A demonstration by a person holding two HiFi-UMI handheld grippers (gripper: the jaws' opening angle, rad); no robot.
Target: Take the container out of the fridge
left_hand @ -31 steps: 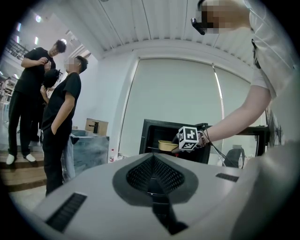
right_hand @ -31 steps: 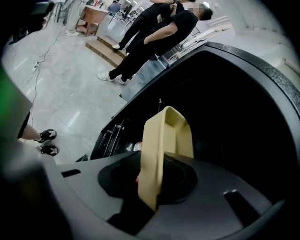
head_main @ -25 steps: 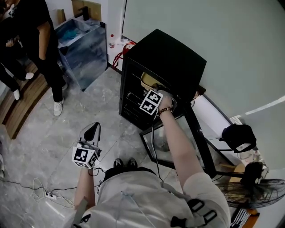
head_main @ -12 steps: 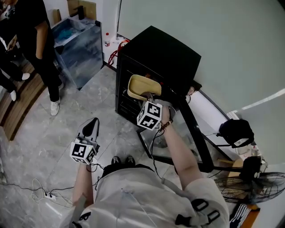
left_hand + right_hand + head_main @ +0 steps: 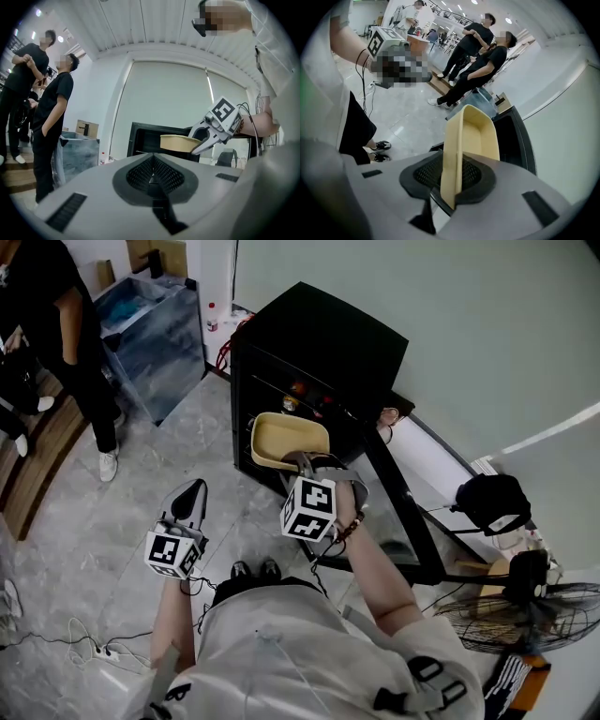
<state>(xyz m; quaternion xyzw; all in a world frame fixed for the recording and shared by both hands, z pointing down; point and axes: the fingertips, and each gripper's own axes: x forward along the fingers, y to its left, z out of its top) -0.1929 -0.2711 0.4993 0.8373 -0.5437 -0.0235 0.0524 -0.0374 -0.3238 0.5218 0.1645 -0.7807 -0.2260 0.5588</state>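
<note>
Jaws of the right gripper (image 5: 298, 463) clamped on the near rim of the container (image 5: 286, 439), held just outside the open fridge (image 5: 319, 334): keep level, draw straight back, clear of the door (image 5: 405, 521).

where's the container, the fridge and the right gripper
container (image 5: 281, 437), head view, on its inner floor
fridge (image 5: 323, 334), head view, on its black top
right gripper (image 5: 302, 463), head view, between its fingertips, which clamp the container's near rim
</note>
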